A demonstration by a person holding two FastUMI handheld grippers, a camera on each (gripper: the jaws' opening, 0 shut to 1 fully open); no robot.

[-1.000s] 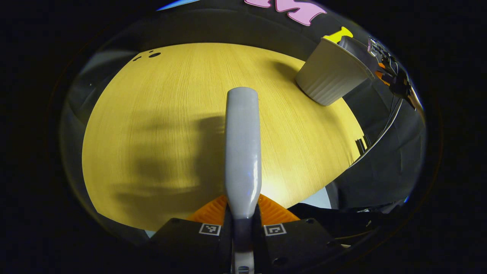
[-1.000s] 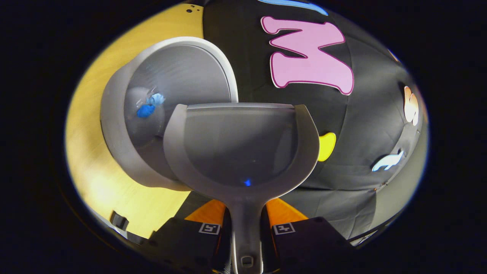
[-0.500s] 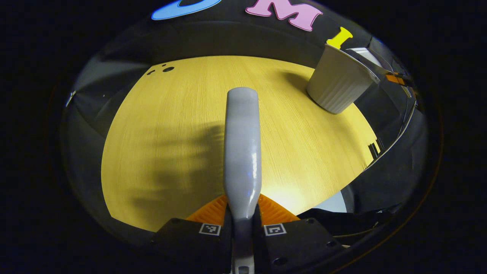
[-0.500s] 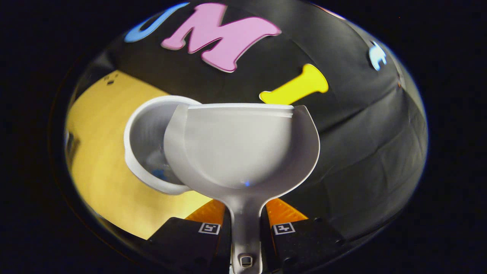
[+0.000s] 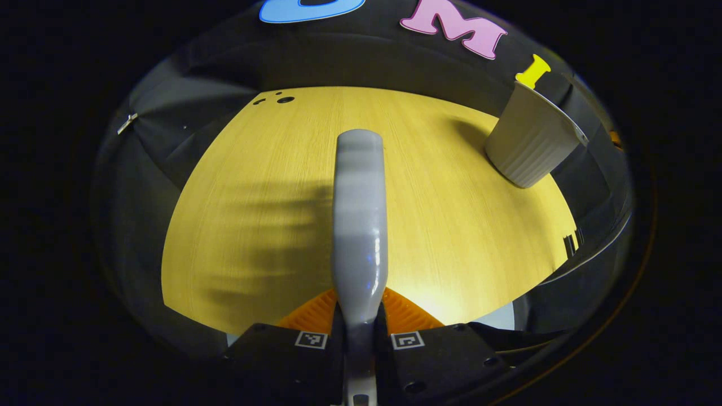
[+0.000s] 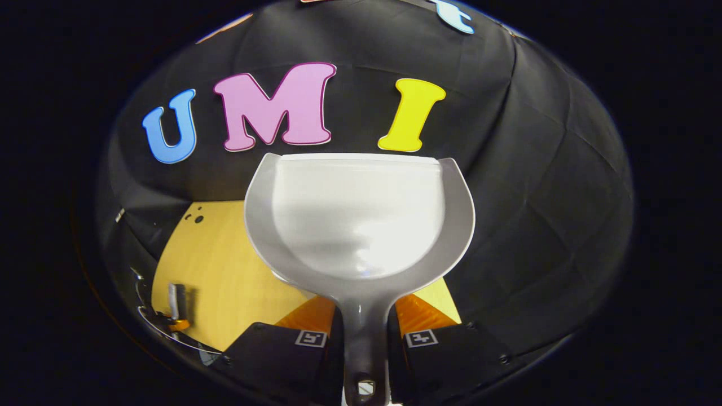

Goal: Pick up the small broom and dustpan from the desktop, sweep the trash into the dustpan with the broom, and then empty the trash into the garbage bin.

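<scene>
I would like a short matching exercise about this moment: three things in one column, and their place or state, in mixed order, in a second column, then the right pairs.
Things:
1. broom
2. dustpan
3. garbage bin

States:
A. stands on the desktop, far right in the left gripper view
B. handle clamped in the right gripper, pan empty
C. clamped in the left gripper

Pairs: 1-C, 2-B, 3-A

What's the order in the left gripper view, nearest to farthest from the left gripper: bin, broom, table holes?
1. Broom: clamped in the left gripper, centre.
2. Bin: on the table, far right.
3. Table holes: far edge, upper left, by the wall.
</scene>
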